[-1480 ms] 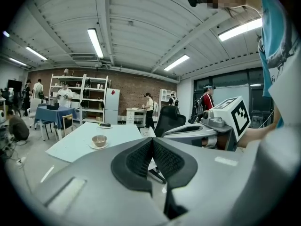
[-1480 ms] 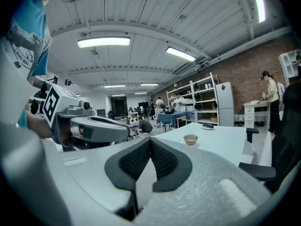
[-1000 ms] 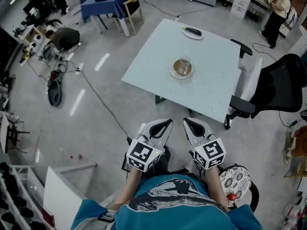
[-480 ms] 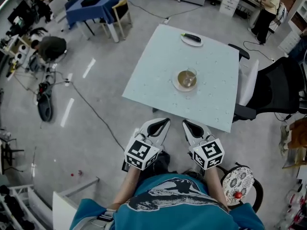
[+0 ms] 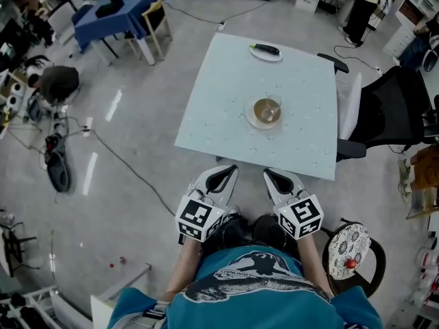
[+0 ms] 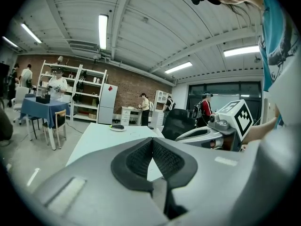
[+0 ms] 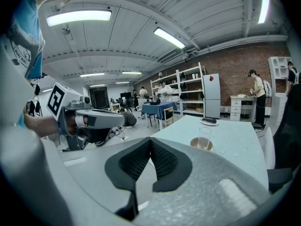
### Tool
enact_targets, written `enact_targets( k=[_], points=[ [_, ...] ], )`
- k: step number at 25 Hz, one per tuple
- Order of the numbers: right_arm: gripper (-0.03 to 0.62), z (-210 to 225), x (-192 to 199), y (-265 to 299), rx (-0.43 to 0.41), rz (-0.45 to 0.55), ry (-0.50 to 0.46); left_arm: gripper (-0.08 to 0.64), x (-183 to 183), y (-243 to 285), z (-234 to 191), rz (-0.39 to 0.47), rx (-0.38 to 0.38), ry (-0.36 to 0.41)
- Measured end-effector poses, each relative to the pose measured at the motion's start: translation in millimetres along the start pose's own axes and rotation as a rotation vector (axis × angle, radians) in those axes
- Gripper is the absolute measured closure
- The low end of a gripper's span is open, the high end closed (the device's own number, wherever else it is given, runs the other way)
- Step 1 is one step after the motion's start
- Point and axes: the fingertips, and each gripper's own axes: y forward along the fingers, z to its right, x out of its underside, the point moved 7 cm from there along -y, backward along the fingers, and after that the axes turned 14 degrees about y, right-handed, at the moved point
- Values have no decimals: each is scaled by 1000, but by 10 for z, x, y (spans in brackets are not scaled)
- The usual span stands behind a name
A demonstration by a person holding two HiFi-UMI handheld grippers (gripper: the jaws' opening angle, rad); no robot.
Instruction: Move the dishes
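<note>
Dishes sit on the pale table (image 5: 219,101) ahead of me: a plate (image 5: 251,120) near its middle with a glass (image 5: 269,105) standing on it, and a far plate (image 5: 274,55) at the far edge carrying a dark object (image 5: 265,47) I cannot name. My left gripper (image 5: 223,173) and right gripper (image 5: 274,177) hang side by side just short of the near table edge, well apart from both plates. Each has its jaws pressed together, with nothing between them. A black chair (image 5: 391,108) stands at the table's right side.
</note>
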Motion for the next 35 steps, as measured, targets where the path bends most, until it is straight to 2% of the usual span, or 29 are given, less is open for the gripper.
enact_targets(
  k=[10, 20, 24, 31, 35],
  points=[
    [589, 164, 60, -106, 39, -34, 16, 545, 87, -22, 189, -21, 12, -36],
    [588, 392, -84, 279, 22, -12, 53, 545, 84, 35, -261, -41, -52, -64],
    [588, 675, -231, 534, 32, 3, 56, 545, 3, 342, -512, -40, -48, -49],
    [584, 1408, -553, 817, 90, 19, 50, 545, -245, 1136, -673, -30, 25, 5],
    [575, 1709, -578, 979, 103, -8, 64, 545, -244, 1401, -785, -75, 32, 14]
  ],
)
